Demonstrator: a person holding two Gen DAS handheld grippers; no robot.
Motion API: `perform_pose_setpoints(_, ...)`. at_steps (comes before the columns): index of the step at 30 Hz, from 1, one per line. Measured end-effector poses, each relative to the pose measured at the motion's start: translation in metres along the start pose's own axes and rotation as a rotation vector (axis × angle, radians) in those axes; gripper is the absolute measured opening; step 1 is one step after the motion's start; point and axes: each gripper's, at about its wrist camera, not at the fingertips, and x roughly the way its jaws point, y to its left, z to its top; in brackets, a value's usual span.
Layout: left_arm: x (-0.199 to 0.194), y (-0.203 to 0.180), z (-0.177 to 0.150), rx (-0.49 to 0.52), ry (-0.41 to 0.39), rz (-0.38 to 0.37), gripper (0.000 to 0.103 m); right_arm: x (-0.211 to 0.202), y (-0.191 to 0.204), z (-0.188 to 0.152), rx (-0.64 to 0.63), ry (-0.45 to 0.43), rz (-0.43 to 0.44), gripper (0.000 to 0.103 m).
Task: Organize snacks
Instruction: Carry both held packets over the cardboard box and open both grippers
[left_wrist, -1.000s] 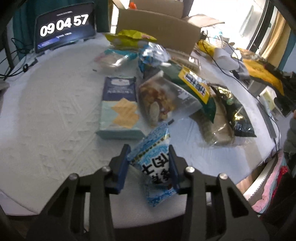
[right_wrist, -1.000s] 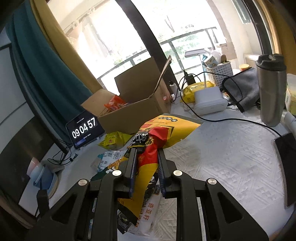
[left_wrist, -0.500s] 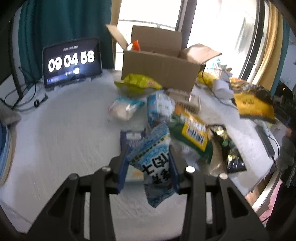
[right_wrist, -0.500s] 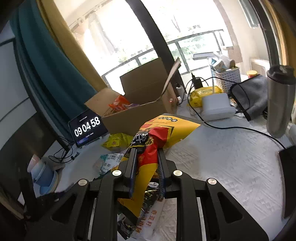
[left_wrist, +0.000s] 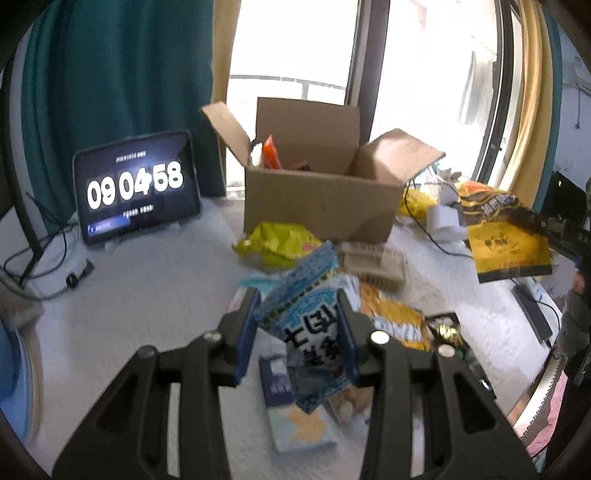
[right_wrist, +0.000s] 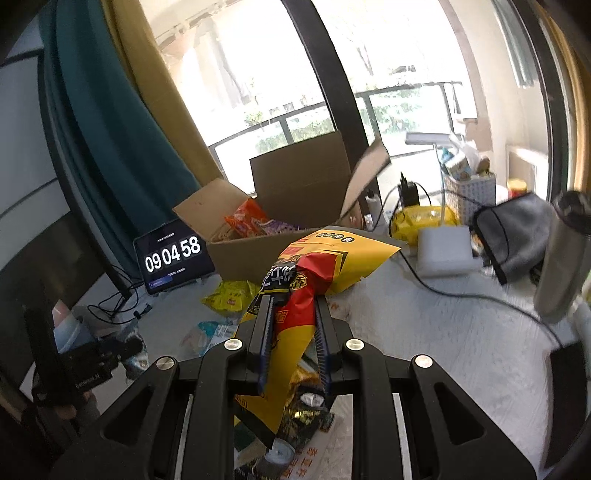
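Blue-and-white crinkled foil snack packet (left_wrist: 308, 325), black characters on its face, tilted, raised off the white table between two blue pads. Yellow-and-red plastic snack bag (right_wrist: 295, 314), creased at the middle, likewise clamped and aloft. Open brown cardboard box (left_wrist: 317, 199), flaps up, orange packet (left_wrist: 269, 155) upright inside. Further packets (left_wrist: 277, 243) lie loose before the box.

Daylight glares through the window (right_wrist: 369, 74), fisheye edges bend, nearby snacks blur slightly
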Motion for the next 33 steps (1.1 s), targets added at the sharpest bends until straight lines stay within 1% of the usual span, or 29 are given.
perform_pose_setpoints(8,0.005,0.013,0.047,0.055,-0.089,-0.010,0.040,0.016,0.016,0.034,-0.056,-0.038,-0.016,0.022)
perform_pose_setpoints(13,0.011,0.013,0.083,0.096,-0.156,-0.025,0.040,0.029,0.023,0.056,-0.095,-0.059,-0.030,0.022)
perform_pose_setpoints(18,0.020,0.015,0.122,0.115,-0.230,-0.042,0.040,0.040,0.028,0.081,-0.126,-0.105,-0.058,0.022)
perform_pose_setpoints(22,0.033,0.015,0.154,0.113,-0.266,-0.054,0.040,0.051,0.032,0.102,-0.167,-0.136,-0.088,0.022)
perform_pose_setpoints(26,0.047,0.012,0.177,0.116,-0.289,-0.067,0.041,0.064,0.033,0.117,-0.187,-0.152,-0.095,0.022)
perform_pose_setpoints(29,0.060,0.009,0.192,0.123,-0.312,-0.074,0.041,0.075,0.033,0.127,-0.202,-0.174,-0.110,0.022)
perform_pose_setpoints(33,0.082,0.007,0.204,0.116,-0.320,-0.095,0.042,0.093,0.029,0.139,-0.195,-0.205,-0.124,0.022)
